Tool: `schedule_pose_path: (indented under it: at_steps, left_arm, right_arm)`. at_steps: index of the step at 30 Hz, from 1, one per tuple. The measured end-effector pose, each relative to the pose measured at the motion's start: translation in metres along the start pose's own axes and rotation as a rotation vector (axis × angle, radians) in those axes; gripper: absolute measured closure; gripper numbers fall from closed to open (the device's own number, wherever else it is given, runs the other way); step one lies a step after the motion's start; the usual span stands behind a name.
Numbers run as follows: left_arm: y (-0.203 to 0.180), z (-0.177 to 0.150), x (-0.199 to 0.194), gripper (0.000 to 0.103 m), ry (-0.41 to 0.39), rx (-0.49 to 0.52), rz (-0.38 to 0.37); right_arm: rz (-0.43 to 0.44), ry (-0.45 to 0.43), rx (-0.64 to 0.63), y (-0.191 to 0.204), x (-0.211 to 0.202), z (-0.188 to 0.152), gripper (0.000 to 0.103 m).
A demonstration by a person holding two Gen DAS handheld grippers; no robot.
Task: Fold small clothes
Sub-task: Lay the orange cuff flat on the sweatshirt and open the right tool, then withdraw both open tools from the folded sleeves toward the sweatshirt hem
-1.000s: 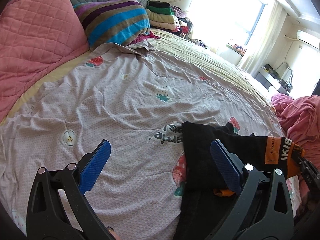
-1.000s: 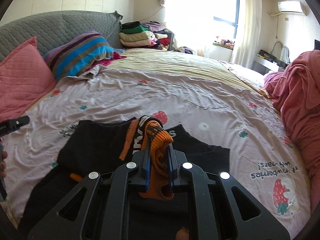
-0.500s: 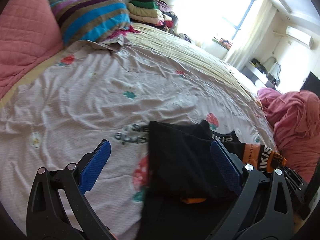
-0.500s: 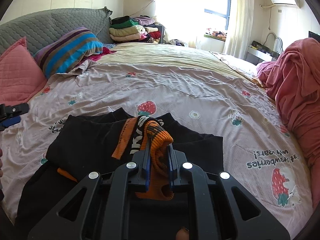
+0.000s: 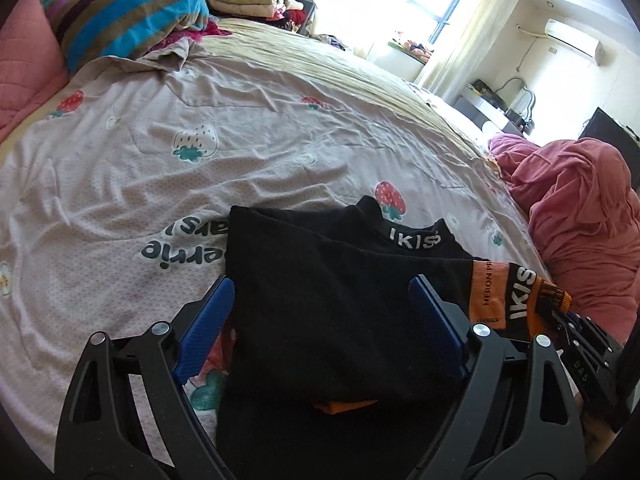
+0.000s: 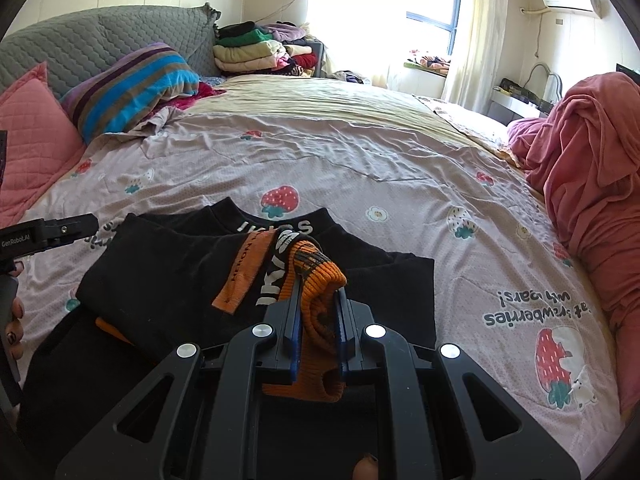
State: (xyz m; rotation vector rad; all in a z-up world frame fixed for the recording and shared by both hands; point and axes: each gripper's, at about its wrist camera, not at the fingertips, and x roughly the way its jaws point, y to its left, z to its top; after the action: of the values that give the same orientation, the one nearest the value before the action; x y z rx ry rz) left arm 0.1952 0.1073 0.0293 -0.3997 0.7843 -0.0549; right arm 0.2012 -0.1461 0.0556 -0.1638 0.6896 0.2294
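A small black top [image 5: 328, 312] with white lettering at the collar and orange trim lies on the strawberry-print sheet [image 5: 200, 184]; it also shows in the right wrist view [image 6: 168, 280]. One sleeve is folded across its body. My right gripper [image 6: 318, 304] is shut on the sleeve's orange ribbed cuff [image 6: 320, 280] and holds it over the middle of the top. My left gripper [image 5: 320, 316] is open, its blue pads either side of the top's left part, holding nothing.
A striped pillow [image 6: 132, 84] and a pink quilted pillow [image 6: 28, 132] lie at the far left. A stack of folded clothes [image 6: 248, 52] sits at the headboard. A pink blanket heap [image 6: 588, 184] lies at the right.
My left gripper has moved right and in over the black top, staying open. My right gripper has kept the cuff and carried it a little further over the top.
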Motion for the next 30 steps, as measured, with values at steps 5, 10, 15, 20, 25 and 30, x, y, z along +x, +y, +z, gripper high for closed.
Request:
schedule_pose_path:
  at_steps: [5, 10, 15, 20, 25, 30]
  left_arm:
    - [0.006, 0.001, 0.002, 0.021, 0.015, -0.007, -0.007]
    - [0.000, -0.003, 0.004, 0.024, 0.024, 0.012, -0.013]
    - [-0.009, -0.004, 0.008, 0.028, 0.030, 0.051, -0.011]
    - [-0.017, -0.007, 0.014, 0.041, 0.052, 0.088, -0.014]
    - [-0.026, -0.015, 0.026, 0.056, 0.101, 0.140, -0.017]
    - [-0.031, -0.025, 0.041, 0.064, 0.187, 0.170, -0.029]
  right_arm:
    - [-0.001, 0.010, 0.017, -0.001, 0.005, -0.003, 0.090]
    - [-0.028, 0.007, 0.037, -0.007, 0.006, -0.003, 0.084]
    - [-0.058, 0.002, 0.054, -0.017, 0.005, -0.006, 0.083]
    - [-0.048, 0.031, 0.056, -0.020, 0.011, -0.011, 0.078]
    - [0.008, 0.080, 0.009, -0.001, 0.020, -0.021, 0.078]
    - [0.089, 0.123, 0.007, 0.017, 0.030, -0.026, 0.078]
